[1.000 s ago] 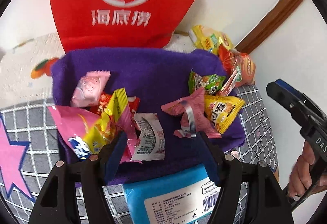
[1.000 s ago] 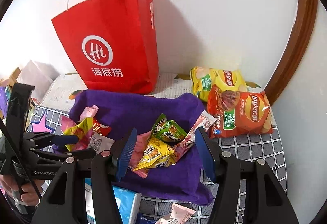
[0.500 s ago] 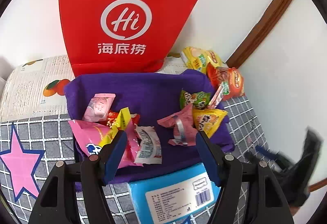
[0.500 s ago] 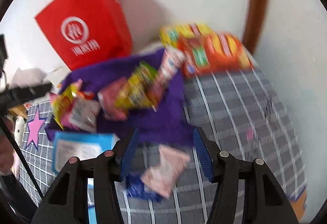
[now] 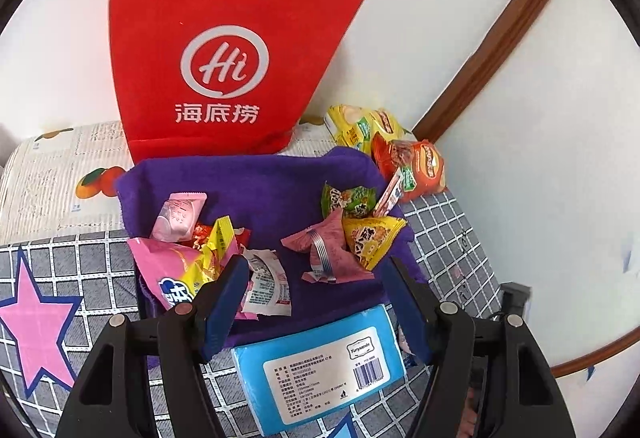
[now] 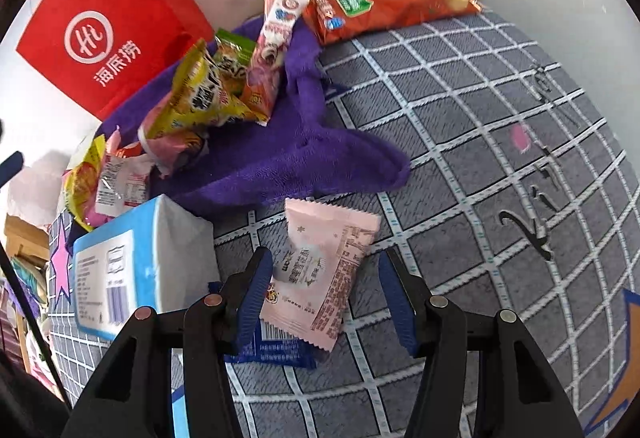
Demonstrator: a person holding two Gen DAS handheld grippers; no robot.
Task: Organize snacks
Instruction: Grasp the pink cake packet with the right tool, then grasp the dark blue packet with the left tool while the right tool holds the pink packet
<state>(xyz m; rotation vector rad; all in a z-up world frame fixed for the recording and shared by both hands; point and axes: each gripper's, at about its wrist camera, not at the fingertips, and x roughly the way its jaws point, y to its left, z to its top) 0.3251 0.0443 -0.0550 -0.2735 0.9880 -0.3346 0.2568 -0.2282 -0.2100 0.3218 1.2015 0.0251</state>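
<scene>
**Right gripper over pink packet**

The right gripper (image 6: 324, 292) stands parted, empty, its jaws straddling a pale pink snack packet (image 6: 326, 270) on the checked mat (image 6: 460, 158). Beyond lies the purple cloth (image 6: 280, 154) heaped with snacks. The left gripper (image 5: 314, 304) is parted and empty too.
</scene>
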